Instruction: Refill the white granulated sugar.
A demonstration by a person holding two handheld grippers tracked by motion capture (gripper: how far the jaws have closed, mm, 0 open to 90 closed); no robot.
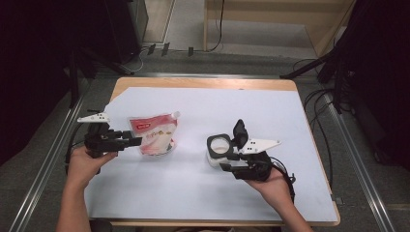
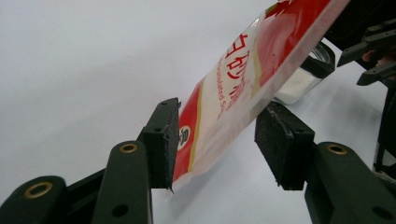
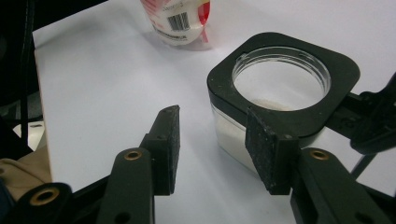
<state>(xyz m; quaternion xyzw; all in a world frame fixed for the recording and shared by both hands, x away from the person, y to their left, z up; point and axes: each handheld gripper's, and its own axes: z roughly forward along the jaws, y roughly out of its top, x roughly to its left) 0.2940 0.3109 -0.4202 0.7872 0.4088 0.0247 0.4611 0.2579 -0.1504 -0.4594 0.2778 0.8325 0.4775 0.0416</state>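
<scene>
A red and white spouted pouch lies on the white sheet, left of centre. In the left gripper view its lower corner sits between the jaws of my left gripper. The left pad touches its edge, and the right pad stands clear, so the gripper is open. A clear jar with a square black collar holds white powder, its black flip lid up. My right gripper is open, with the jar just beyond its right pad and bare sheet between the jaws.
The white sheet covers most of a wooden table. Metal rails and cables run along the floor on both sides. Each gripper carries a white plate, the left and the right. Bare sheet lies between pouch and jar.
</scene>
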